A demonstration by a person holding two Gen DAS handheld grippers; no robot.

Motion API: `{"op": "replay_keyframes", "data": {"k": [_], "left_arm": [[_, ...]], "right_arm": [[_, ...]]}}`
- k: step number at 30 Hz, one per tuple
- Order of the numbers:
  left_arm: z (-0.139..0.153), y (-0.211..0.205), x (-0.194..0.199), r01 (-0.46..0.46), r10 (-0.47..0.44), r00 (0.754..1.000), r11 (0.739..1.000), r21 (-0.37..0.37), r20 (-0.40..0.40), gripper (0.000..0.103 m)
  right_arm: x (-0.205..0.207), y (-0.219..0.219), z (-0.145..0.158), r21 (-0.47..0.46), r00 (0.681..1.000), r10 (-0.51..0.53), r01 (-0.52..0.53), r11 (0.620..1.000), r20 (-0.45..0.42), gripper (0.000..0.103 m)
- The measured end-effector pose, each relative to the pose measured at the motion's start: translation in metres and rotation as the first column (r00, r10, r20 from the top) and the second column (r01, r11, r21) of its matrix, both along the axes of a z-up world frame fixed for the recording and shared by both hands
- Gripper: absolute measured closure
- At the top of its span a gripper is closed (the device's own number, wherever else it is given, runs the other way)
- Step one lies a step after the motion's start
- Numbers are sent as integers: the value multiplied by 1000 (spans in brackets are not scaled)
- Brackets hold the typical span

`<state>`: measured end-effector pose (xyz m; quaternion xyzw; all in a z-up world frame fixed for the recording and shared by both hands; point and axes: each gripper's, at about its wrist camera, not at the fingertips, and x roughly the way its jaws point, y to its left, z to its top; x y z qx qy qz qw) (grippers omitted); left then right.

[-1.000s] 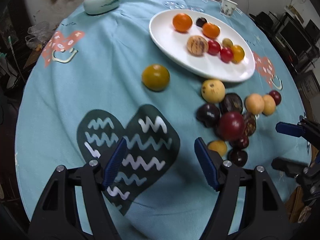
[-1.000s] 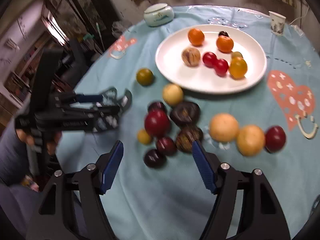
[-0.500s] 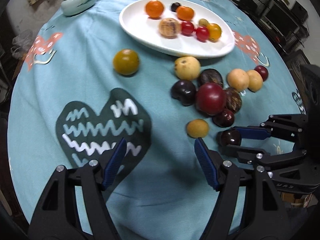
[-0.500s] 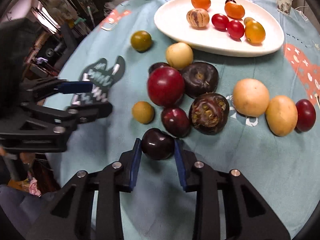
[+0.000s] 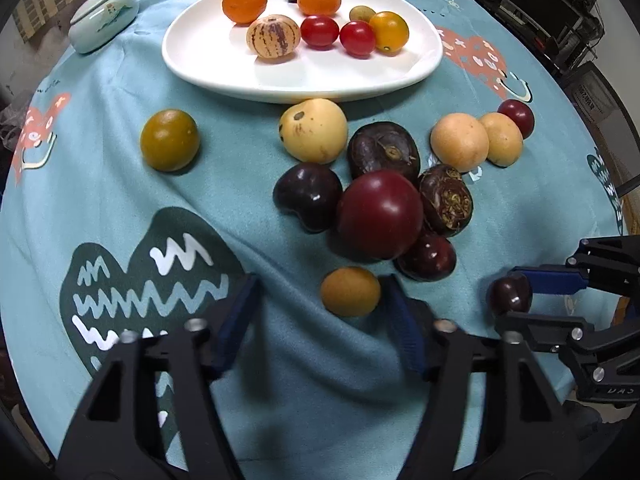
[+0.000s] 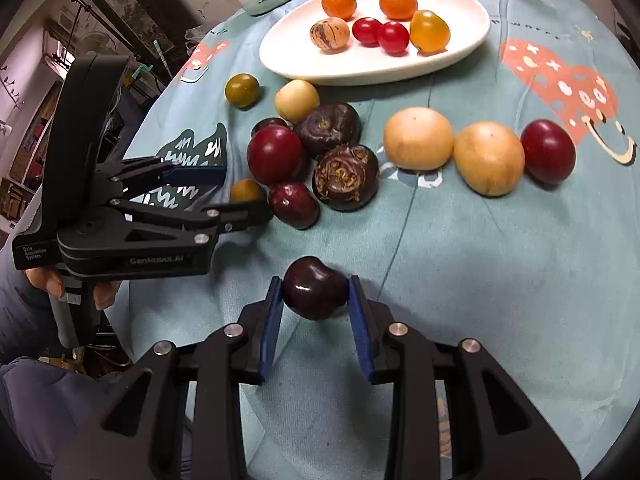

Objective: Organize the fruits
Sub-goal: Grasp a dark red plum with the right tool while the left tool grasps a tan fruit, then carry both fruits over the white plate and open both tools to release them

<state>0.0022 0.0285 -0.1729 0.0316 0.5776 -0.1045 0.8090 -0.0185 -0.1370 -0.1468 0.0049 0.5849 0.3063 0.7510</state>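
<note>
Dark plum [image 6: 315,288] clamped in my right tongs [image 6: 316,300] at lower centre, left tongs [image 5: 320,312] spread wide around small yellow fruit [image 5: 350,291] on worktop [image 5: 120,184]

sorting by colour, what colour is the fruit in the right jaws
Dark maroon cherry, clearest in the right wrist view.

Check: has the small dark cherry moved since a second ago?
Yes. The small dark cherry sat beside the fruit pile; the right claw grips it, pulled away from the white plate.

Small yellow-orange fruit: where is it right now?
In the left wrist view the small yellow-orange fruit lies on the tablecloth by the left gripper's right jaw, just below the big red plum.
</note>
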Motion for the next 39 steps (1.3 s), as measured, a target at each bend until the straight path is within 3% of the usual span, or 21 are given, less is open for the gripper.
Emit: {"op": "replay_keyframes", "data": {"k": [2,14,23,27,34,39], "left_arm": [[3,3,1,0,0,1000,1000,-30,-3,75],[56,30,-26,-24,33,995,995,-93,97,77],[56,71,-44,-114,117,991,992,-59,66,77],[74,63,-21,-90,98,988,993,-77,121,77],[123,27,60,-11,36,963,996,-93,266,76],[117,12,122,-37,58,967,995,-88,249,76]], "right_arm": [[-1,-2,0,9,1000,-1,1,1000,-5,70],[-3,2,5,37,1000,18,-18,999,5,70],[-5,6,0,31,999,39,-39,999,-7,70],[8,8,12,26,998,56,-57,998,33,70],[76,12,79,51,969,28,-42,998,245,70],[135,23,96,53,949,-7,-10,999,315,70]]}}
